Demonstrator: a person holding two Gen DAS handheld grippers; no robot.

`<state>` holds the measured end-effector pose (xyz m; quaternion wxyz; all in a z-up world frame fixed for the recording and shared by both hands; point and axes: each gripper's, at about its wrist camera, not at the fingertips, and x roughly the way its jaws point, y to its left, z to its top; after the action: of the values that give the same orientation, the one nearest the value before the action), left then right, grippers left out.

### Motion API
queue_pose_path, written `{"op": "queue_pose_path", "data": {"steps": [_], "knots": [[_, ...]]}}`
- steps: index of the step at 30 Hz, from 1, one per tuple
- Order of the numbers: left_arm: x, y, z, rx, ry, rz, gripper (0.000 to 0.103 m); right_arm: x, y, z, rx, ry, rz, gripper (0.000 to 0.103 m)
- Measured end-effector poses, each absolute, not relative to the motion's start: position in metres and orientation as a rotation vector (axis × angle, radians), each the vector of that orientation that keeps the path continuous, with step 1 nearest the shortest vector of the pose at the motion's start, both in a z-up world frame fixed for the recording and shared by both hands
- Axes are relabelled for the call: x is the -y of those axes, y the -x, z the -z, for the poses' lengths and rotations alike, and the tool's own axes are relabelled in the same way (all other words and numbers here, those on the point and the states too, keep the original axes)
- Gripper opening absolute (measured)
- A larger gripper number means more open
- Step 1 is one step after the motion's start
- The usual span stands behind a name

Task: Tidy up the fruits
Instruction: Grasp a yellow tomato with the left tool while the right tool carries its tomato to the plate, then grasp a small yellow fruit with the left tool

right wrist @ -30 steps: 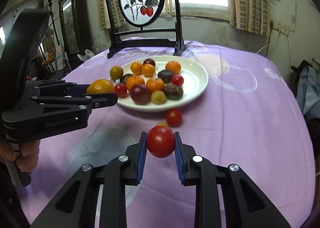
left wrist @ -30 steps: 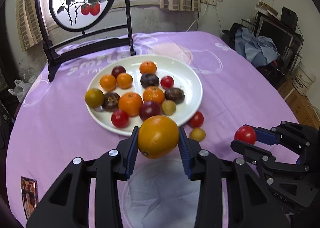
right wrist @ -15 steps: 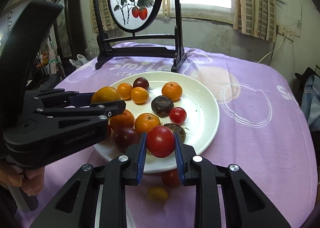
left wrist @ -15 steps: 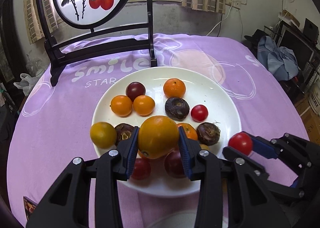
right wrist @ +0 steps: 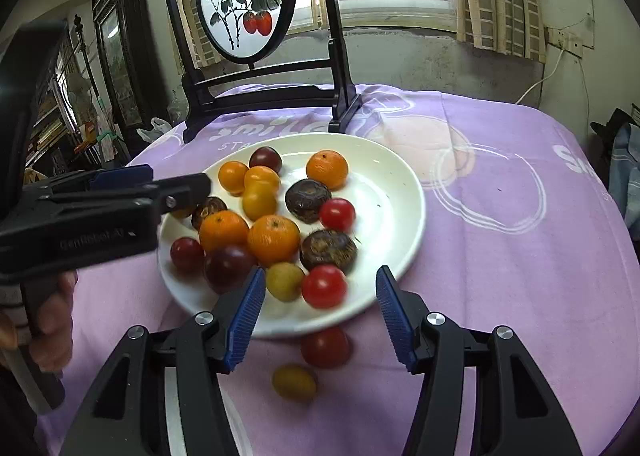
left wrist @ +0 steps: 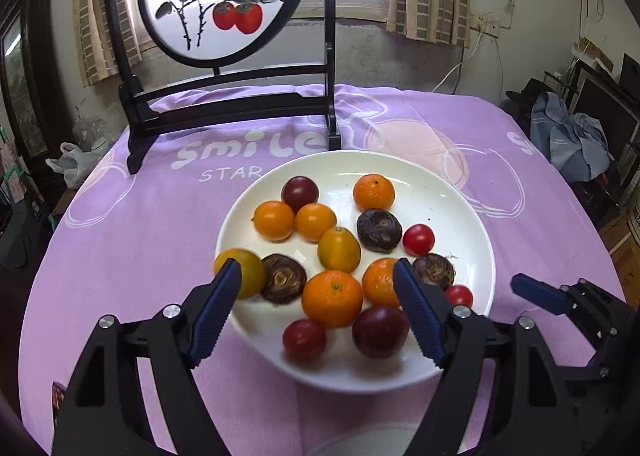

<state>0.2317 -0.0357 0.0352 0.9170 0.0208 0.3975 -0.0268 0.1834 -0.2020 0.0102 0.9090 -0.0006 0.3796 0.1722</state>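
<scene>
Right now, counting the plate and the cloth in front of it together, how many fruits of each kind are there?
Mandarins: 3
Brown water chestnuts: 3
Red or dark purple tomatoes: 6
Smooth yellow or orange fruits: 6
Total: 18
</scene>
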Motion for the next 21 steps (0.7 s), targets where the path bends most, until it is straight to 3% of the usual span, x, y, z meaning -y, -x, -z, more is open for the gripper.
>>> {"op": "queue_pose_path", "data": {"steps": [8, 21], "knots": [[0.044, -0.183, -0.033, -0.822, -0.042, 0.106, 0.076, 0.235, -0.139, -0.018, -0.771, -0.029, -0.304, 0.058], [0.104, -0.144, 0.014, -0.933, -0.101, 0.228, 0.076, 0.279, -0.105, -0.011, -0.746, -0.100, -0.254, 0.058]]}}
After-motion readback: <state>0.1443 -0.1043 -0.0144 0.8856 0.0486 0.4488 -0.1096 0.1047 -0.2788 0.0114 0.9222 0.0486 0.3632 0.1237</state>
